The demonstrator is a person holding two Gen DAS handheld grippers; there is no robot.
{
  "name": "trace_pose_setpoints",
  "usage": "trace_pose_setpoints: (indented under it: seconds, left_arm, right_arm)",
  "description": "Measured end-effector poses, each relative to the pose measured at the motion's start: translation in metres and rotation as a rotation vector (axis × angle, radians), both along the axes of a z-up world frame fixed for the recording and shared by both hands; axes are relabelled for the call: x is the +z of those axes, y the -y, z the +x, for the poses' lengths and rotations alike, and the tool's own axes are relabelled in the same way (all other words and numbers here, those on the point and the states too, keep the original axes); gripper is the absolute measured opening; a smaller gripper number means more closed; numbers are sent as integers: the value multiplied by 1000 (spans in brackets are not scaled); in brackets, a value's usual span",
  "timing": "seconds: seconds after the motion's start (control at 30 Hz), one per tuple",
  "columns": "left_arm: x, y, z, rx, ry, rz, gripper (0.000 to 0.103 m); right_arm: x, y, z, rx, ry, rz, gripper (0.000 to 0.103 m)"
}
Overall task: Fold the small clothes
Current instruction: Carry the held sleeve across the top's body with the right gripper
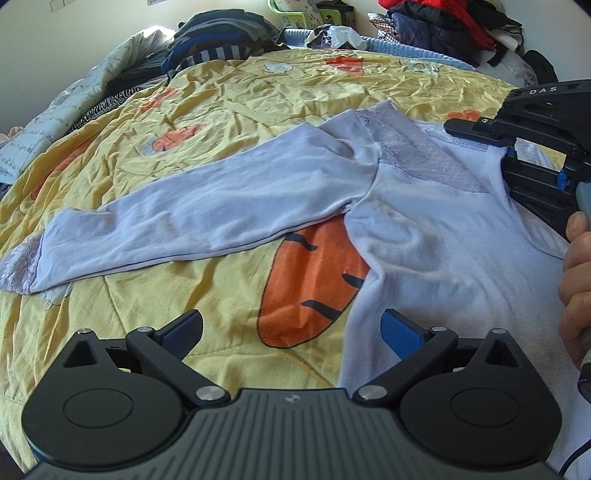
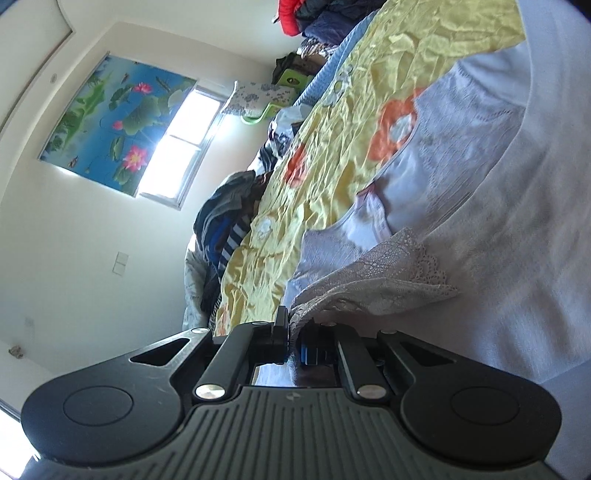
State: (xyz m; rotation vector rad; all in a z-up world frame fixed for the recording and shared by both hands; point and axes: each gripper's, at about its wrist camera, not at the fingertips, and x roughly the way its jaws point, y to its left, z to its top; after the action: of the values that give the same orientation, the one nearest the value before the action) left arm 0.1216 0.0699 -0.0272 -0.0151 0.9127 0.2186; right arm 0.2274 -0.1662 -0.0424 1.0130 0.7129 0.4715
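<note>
Now mid first fold: pale blue top (image 1: 424, 236) flat on yellow quilt (image 1: 207, 110); right gripper (image 2: 293, 341) clamped on lace sleeve cuff (image 2: 369, 280), left gripper (image 1: 291, 332) fingers apart, empty, beside hem; next, judged: carry cuff across body

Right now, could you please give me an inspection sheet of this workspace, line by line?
Surface: yellow carrot-print quilt on a bed, wrinkled.
Job's things: pale lavender long-sleeved top lying flat, one sleeve stretched out sideways; lace at shoulder and cuff.
Clutter: pile of dark and striped clothes at the far edge; red and dark garments at the far corner; green basket.
Grippers: left gripper open, hovering over the top's edge; right gripper shut on the top's lace trim.
Cables: a thin cable at the lower right edge.
Surroundings: window, lotus picture, pale walls.
</note>
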Motion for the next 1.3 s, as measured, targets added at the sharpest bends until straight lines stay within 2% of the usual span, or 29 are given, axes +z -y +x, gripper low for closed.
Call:
trace_pose_setpoints:
  seconds: [0.37, 0.6, 0.7, 1.1, 1.17, 1.2, 1.23, 1.3]
  left_arm:
    - [-2, -22, -3, 53, 0, 6, 103]
    - [-5, -30, -5, 70, -11, -1, 103]
    - [-7, -34, -5, 78, -21, -11, 103]
    - [-9, -42, -6, 95, -24, -14, 103]
    - [-9, -42, -6, 95, -23, -13, 103]
    - [-9, -43, -6, 96, -23, -12, 103]
    - [-9, -44, -6, 97, -24, -12, 103]
    - [-9, -45, -6, 100, -25, -14, 103]
  right_arm:
    - [-10, -34, -1, 52, -31, -19, 10]
    - [-11, -46, 0, 71, -34, -16, 11]
    - [-14, -50, -1, 89, -42, -14, 16]
    - [-16, -62, -2, 121, -56, -26, 17]
    - [-15, -65, -3, 130, -59, -34, 26]
    - [-15, -66, -3, 135, -59, -31, 38]
    - [-14, -66, -4, 138, -55, -27, 43]
    - [-11, -69, -6, 143, -48, -43, 43]
